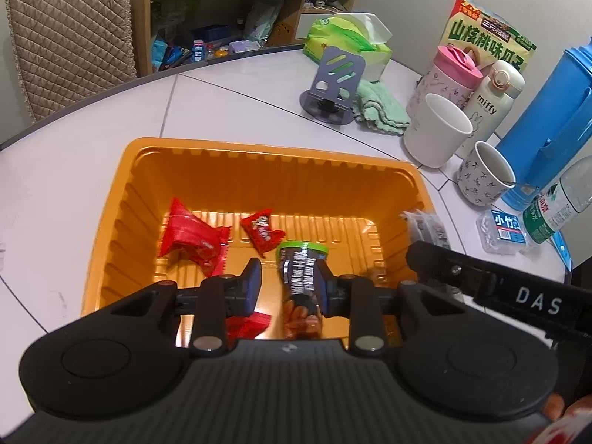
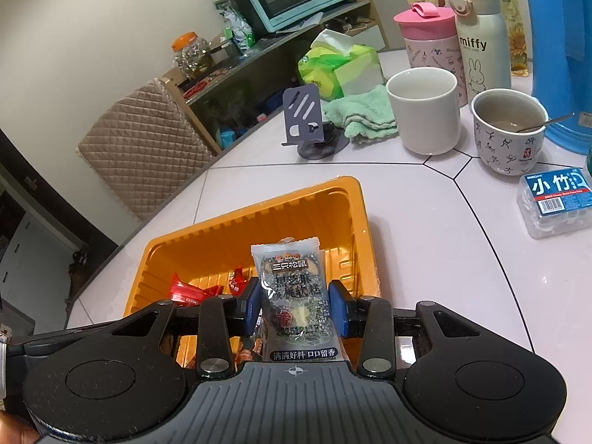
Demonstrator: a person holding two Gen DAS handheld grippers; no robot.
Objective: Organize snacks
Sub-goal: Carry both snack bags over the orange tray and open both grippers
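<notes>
Snacks: my right gripper point(image 2: 294, 309) clamps a grey packet point(image 2: 294, 296) above the orange tray point(image 1: 259, 159); my left gripper point(image 1: 286, 283), pads apart, has a dark packet point(image 1: 301, 288) against one pad only. Releasing off-centre could drop either outside the tray's near rim.

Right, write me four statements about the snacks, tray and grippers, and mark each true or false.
1. The right gripper holds a clear speckled snack packet. True.
2. The ribbed orange plastic tray is empty. False: red wrapped candies lie in it.
3. The left gripper has a dark green-rimmed snack pack between its jaws. True.
4. The plain white mug lies tipped over. False: it stands upright.
</notes>
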